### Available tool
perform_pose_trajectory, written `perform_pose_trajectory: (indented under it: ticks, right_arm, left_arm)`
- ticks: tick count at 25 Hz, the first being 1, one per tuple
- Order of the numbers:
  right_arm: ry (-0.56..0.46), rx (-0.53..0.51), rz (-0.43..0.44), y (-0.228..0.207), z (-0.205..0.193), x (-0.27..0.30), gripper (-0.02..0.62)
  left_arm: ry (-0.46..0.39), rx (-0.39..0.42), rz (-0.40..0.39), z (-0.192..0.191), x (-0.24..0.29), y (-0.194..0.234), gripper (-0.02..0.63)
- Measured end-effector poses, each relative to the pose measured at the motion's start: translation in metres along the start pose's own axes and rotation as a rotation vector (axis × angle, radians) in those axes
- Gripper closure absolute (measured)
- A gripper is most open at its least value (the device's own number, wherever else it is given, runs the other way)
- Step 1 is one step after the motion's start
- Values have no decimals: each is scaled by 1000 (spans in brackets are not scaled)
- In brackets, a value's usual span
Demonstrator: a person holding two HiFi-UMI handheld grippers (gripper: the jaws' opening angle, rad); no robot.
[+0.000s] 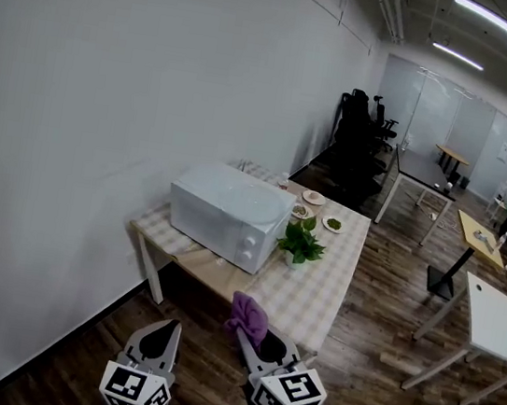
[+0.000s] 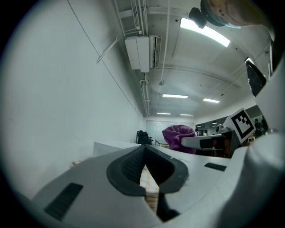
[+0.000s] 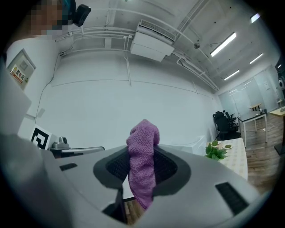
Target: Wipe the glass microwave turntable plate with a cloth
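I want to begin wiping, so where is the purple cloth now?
The purple cloth is clamped in the right gripper, low centre in the head view, in front of the table's near edge, short of the microwave.

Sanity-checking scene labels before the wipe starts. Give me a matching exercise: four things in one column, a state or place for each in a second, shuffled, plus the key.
Things
1. purple cloth
2. microwave
3. potted plant
4. left gripper

States or places
a. jaws together, empty
b. white, on the table
c. clamped in the right gripper
d. green, beside the microwave

Pairs: 1-c; 2-b; 3-d; 4-a
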State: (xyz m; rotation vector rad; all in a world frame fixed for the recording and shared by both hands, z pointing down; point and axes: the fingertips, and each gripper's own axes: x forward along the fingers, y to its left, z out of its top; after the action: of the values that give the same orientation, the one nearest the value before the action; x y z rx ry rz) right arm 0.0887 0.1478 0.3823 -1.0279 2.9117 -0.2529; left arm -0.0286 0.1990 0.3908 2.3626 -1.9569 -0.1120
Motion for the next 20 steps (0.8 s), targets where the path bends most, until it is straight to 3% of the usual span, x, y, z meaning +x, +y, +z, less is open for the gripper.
perform_pose_trajectory:
  ticks: [20]
  right_arm:
    - [31,20,37,-130,8,81,466]
  left_arm:
    - [101,-35,37,-22,160,22,603]
